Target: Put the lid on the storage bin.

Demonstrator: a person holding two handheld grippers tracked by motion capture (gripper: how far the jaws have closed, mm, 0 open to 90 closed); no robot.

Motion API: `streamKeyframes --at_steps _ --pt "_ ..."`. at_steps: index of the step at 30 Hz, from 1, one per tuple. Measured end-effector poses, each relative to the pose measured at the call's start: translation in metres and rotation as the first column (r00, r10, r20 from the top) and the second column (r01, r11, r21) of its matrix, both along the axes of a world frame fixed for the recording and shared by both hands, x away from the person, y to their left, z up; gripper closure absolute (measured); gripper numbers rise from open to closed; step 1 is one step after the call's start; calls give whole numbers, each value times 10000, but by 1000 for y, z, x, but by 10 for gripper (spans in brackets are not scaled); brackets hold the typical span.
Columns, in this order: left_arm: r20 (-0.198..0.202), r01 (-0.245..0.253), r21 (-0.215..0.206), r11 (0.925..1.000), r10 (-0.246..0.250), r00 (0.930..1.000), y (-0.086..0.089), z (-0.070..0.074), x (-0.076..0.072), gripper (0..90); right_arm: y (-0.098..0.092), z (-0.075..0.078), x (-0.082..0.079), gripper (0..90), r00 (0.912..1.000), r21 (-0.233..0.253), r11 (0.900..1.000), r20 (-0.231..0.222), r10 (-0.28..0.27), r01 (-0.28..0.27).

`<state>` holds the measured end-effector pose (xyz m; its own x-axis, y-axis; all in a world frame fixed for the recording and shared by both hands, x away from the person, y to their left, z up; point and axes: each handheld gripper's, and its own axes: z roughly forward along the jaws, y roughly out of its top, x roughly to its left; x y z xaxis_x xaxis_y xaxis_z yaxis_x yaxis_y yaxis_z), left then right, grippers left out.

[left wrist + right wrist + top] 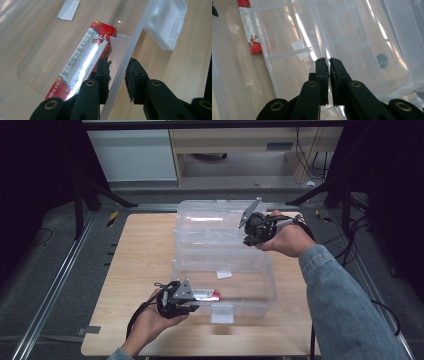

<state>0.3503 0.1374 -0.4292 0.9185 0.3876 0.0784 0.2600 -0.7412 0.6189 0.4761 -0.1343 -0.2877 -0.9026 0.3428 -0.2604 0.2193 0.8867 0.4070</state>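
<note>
Leftmost, the left gripper (186, 309) is sitting at the near-left corner of the clear box (260, 292), held in the person's left hand (150, 322). Its jaws are standing spread, one on each side of the box's front wall, with one jaw inside the box and the other outside over the table (140, 255). In the left gripper view the wall is running up between the two jaws of this gripper (117, 75), and whether either pad is touching it cannot be told. The red and white carton (206, 294) is lying flat on the box floor just beside the inner jaw, along the front wall; in that view the carton (85, 62) is stretching away from the jaw toward a small white slip (68, 9) farther in. The box's latch (222, 313) is hanging at the middle of the front wall.

Further right, the lid (215, 227) is standing raised behind the box, hinged at the back. The right gripper (252, 237), in the right hand (285, 239), is pinching the lid's right edge. In the right gripper view its jaws are pressed nearly together on a thin clear rim of the lid (367, 50), with the gripper (329, 62) looking down through it.
</note>
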Motion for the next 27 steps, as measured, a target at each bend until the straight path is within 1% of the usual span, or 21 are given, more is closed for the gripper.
streamKeyframes --at_steps 1,2,4,8,10,13,14,16,20,23,25,27 --pt "7 3 9 10000 -4 10000 0 0 0 727 -1 1 -2 859 10000 -35 10000 4 31 -31" --pt "25 1 32 10000 -1 10000 0 0 0 725 -2 1 -5 859 10000 37 10000 28 44 -44" --pt "7 -7 32 10000 7 10000 -1 0 1 724 -2 1 -8 859 10000 105 9999 44 65 -65" --pt "12 9 92 10000 -9 10000 -1 1 2 723 -3 1 -8 858 9999 61 10000 95 72 -73" --pt "1 -32 49 10000 32 10000 -3 1 4 723 -4 1 -4 855 10000 23 10000 84 -23 23" --pt "69 -113 92 9999 112 9999 -8 1 9 727 -5 0 3 847 9999 95 9999 112 -119 118" --pt "86 -172 48 9998 172 9998 -9 1 10 728 -5 0 7 845 9998 120 9998 120 -150 149" --pt "151 -226 96 9997 224 9996 -11 1 15 730 -5 0 14 841 9997 129 9997 129 -203 201" --pt "81 -234 28 9997 233 9997 -11 1 20 729 -4 0 20 844 9998 84 9998 145 -168 166" --pt "97 -232 34 9997 231 9997 -11 1 19 728 -5 1 17 847 9997 104 9999 238 -93 90" --pt "140 -178 38 9998 177 9997 -11 1 20 728 -6 1 14 848 9994 193 9998 349 -35 28" --pt "142 -199 46 9998 198 9997 -11 1 19 728 -7 0 11 849 9993 269 9996 363 -31 22"
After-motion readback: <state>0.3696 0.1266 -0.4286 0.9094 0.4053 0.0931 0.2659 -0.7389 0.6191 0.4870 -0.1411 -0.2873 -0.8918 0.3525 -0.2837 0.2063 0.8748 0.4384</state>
